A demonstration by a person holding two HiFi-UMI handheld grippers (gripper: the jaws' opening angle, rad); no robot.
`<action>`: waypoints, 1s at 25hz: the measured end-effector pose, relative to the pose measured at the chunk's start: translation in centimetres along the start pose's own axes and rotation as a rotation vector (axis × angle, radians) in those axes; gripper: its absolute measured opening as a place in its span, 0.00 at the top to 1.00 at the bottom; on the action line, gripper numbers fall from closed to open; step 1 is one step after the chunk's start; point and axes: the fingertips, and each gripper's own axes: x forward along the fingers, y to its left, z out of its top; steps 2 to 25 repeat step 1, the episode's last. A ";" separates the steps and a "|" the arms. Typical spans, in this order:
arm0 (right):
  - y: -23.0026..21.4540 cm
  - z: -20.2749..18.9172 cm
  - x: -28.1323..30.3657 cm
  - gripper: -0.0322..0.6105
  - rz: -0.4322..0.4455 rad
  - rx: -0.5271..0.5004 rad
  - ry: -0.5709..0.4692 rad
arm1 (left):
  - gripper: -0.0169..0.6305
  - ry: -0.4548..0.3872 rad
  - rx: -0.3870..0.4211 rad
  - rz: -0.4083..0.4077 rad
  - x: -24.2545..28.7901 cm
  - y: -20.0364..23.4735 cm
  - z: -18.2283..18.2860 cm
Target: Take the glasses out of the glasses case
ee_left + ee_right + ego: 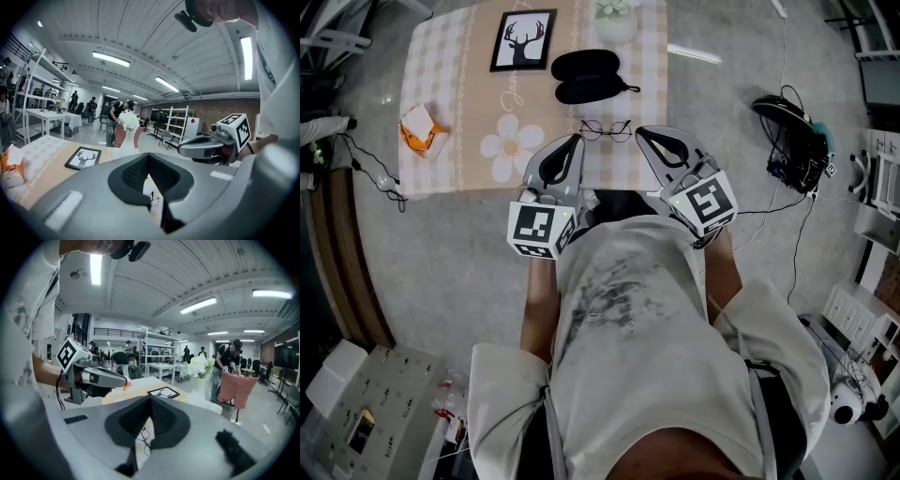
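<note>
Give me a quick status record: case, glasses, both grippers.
glasses case: open, lying on the table
glasses: on the cloth outside the case, between it and the grippers
left gripper: jaws together, holding nothing, near the table's front edge
right gripper: jaws together, holding nothing, beside the left one
task state: glasses already out

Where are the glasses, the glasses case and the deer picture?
glasses (592, 129), head view, on the left-hand lens.
glasses case (584, 65), head view, on the farther open half.
deer picture (524, 39), head view, on the deer silhouette.
</note>
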 end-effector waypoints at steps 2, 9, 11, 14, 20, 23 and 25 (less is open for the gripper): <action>0.0 0.0 0.0 0.93 0.000 0.001 0.000 | 0.96 0.001 0.000 -0.001 0.0 0.0 0.0; 0.0 0.0 0.0 0.93 0.000 0.001 0.000 | 0.96 0.001 0.000 -0.001 0.0 0.0 0.0; 0.0 0.0 0.0 0.93 0.000 0.001 0.000 | 0.96 0.001 0.000 -0.001 0.0 0.0 0.0; 0.0 0.0 0.0 0.93 0.000 0.001 0.000 | 0.96 0.001 0.000 -0.001 0.0 0.0 0.0; 0.0 0.0 0.0 0.93 0.000 0.001 0.000 | 0.96 0.001 0.000 -0.001 0.0 0.0 0.0; 0.0 0.0 0.0 0.93 0.000 0.001 0.000 | 0.96 0.001 0.000 -0.001 0.0 0.0 0.0; 0.0 0.0 0.0 0.93 0.000 0.001 0.000 | 0.96 0.001 0.000 -0.001 0.0 0.0 0.0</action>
